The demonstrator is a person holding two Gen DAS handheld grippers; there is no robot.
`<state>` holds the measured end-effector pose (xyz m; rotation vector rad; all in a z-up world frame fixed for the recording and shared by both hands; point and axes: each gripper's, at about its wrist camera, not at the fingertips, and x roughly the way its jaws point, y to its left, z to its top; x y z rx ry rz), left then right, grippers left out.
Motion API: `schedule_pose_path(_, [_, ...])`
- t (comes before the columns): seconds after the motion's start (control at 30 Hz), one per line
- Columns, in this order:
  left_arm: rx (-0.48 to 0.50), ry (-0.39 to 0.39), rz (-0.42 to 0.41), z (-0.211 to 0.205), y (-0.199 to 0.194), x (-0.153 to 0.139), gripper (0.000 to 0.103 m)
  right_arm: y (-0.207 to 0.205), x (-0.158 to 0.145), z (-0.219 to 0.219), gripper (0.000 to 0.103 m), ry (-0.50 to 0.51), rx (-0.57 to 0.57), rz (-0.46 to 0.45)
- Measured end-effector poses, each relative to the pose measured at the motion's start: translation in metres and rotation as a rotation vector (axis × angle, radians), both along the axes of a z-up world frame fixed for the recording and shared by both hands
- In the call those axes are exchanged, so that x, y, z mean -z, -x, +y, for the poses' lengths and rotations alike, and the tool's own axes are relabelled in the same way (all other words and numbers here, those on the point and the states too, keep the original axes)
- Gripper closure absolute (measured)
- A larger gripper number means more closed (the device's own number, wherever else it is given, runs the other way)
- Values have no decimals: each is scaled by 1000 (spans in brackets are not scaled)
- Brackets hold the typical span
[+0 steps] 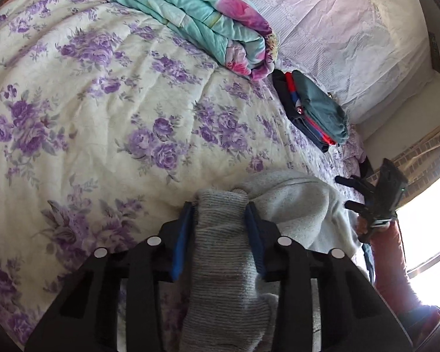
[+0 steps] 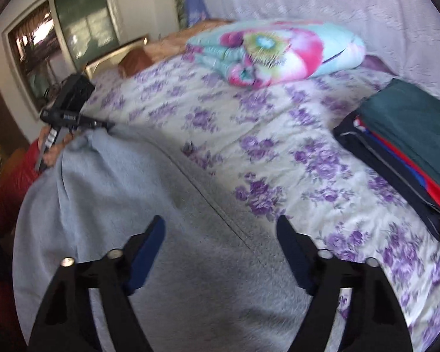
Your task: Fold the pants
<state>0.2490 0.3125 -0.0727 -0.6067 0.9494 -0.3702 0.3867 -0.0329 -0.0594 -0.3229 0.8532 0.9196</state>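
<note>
Grey fleece, soft and thick: sweatpants (image 2: 149, 205) spread over the near edge of a bed under a floral bedspread (image 1: 108, 94), one ribbed cuff or waistband end bunched up at the near side. Clamped on that ribbed end, the left gripper (image 1: 220, 228), blue pads pressing the knit from both sides. Above the flat fleece, the right gripper (image 2: 220, 243), jaws well apart, nothing between them, pads not seen touching the cloth. Farther back on the bed, a folded quilt (image 2: 278, 55) in pink and turquoise; to the right, a stack of folded clothes (image 2: 407, 146), green on top, well apart from the sweatpants.

Likely step in hand: securing two ends before lifting or laying flat for the first fold.

Risks from here, judged only from the layout:
- Lifting with one end held alone: fleece sagging, twisting, edges out of line.
- Closing on a single layer: the under layer left behind, crooked fold.
- Thick bunch between the left pads: possible slip under a sharp pull.
- Cloth at the bed edge: possible slide off with a careless tug.
</note>
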Motion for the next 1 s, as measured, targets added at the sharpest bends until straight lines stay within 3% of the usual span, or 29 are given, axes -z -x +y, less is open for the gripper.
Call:
schedule_pose_path(0.17, [4, -5, -10, 1, 1, -1, 68, -16, 17, 3, 35, 54, -13, 26])
schedule_pose_path(0.3, [14, 46, 0, 5, 0, 2, 62, -28, 35, 4, 34, 73, -28, 89])
schedule_pose_path(0.37, [17, 60, 1, 6, 1, 2, 60, -26, 37, 4, 35, 63, -27, 77])
schedule_pose_path(0.4, [18, 60, -1, 6, 1, 1, 60, -24, 35, 4, 38, 58, -22, 74])
schedule_pose_path(0.47, [18, 50, -8, 3, 1, -1, 62, -24, 33, 2, 61, 36, -2, 102])
schedule_pose_path(0.63, [8, -9, -50, -2, 1, -13, 70, -9, 23, 5, 82, 51, 59, 79])
schedule_pose_path(0.8, [-1, -6, -51, 1, -1, -17, 84, 5, 2, 1, 88, 16, 115, 59])
schedule_pose_path(1.0, [-18, 2, -87, 2, 11, -34, 87, 33, -28, -3, 88, -24, 139, 7])
